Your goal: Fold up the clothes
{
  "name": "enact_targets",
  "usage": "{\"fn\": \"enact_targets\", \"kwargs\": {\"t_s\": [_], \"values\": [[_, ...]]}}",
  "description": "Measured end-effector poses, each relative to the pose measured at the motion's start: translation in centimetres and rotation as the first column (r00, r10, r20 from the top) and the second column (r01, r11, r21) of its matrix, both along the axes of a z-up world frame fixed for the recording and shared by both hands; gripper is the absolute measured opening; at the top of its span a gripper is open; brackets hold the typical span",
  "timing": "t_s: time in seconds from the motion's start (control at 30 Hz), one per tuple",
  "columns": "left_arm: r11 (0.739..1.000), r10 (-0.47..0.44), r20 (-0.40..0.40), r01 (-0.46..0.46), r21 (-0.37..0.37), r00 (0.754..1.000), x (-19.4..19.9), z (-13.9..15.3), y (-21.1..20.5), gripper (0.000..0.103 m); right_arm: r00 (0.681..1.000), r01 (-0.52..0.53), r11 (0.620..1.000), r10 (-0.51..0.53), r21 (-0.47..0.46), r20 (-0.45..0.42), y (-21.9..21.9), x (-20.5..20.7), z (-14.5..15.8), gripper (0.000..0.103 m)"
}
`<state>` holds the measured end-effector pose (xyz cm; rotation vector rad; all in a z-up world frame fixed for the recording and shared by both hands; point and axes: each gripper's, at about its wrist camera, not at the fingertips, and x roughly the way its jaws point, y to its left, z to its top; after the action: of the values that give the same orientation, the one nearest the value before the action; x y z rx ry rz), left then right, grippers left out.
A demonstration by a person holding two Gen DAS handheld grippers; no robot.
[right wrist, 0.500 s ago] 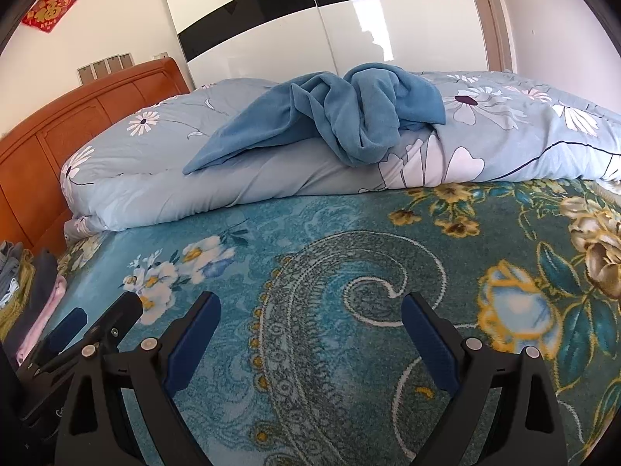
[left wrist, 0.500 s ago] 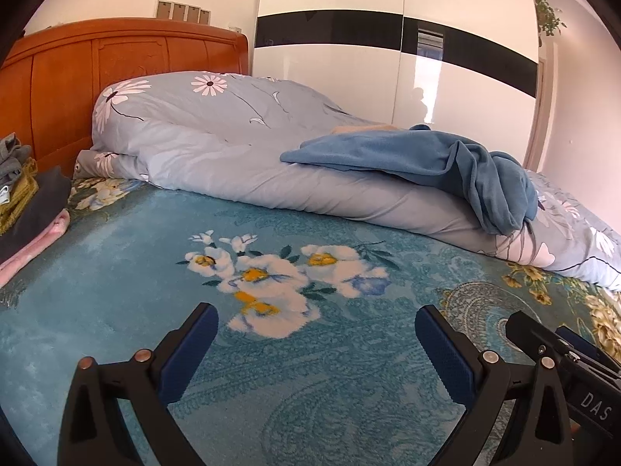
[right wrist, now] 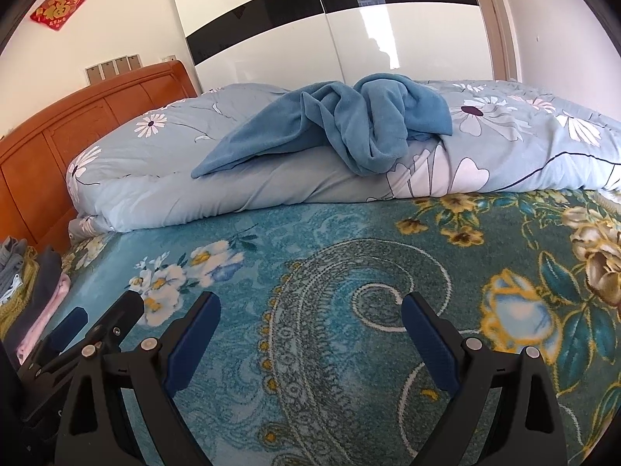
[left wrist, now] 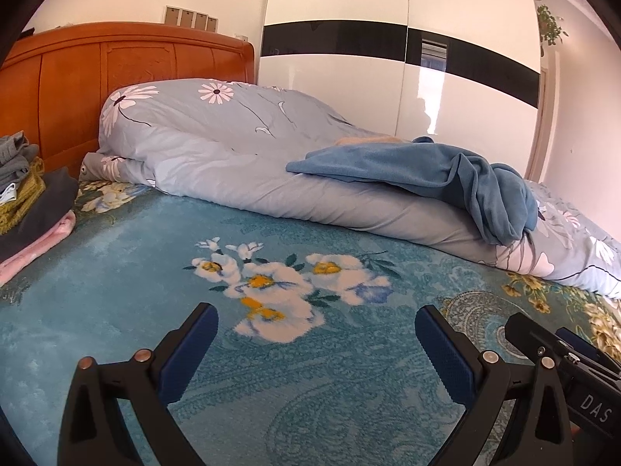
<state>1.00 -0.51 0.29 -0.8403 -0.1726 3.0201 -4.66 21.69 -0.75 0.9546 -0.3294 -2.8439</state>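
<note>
A crumpled blue garment lies on top of a rolled grey floral duvet at the far side of the bed. It also shows in the right wrist view, draped over the duvet. My left gripper is open and empty, low over the teal floral bedspread, well short of the garment. My right gripper is open and empty over the bedspread. Each gripper shows at the other view's edge, the right one in the left wrist view and the left one in the right wrist view.
A stack of folded clothes sits at the left by the orange wooden headboard; it also shows in the right wrist view. A glossy white wardrobe stands behind the bed.
Both views have shifted only slightly. The garment and both open grippers stay as they were.
</note>
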Motion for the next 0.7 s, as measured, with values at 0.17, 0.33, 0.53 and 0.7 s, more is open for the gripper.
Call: {"fn": "enact_targets", "kwargs": {"t_s": [0.17, 0.33, 0.53, 0.7], "values": [[1.0, 0.01, -0.001, -0.01, -0.003, 1.0, 0.24, 0.04, -0.25, 0.103, 1.0, -0.006, 1.0, 0.006, 0.009, -0.01, -0.35, 0.14, 0.17, 0.095], [1.0, 0.013, 0.001, -0.013, 0.0, 1.0, 0.44, 0.07, -0.54, 0.103, 1.0, -0.007, 1.0, 0.008, 0.02, -0.018, -0.65, 0.28, 0.46, 0.095], [1.0, 0.019, 0.003, -0.019, -0.015, 1.0, 0.72, 0.25, -0.75, 0.103, 1.0, -0.014, 0.999, 0.015, 0.03, -0.026, -0.94, 0.45, 0.71, 0.095], [0.999, 0.021, 0.003, -0.021, -0.029, 1.0, 0.93, 0.51, -0.93, 0.103, 0.999, -0.018, 0.999, 0.019, 0.026, -0.033, -1.07, 0.6, 0.92, 0.095]]}}
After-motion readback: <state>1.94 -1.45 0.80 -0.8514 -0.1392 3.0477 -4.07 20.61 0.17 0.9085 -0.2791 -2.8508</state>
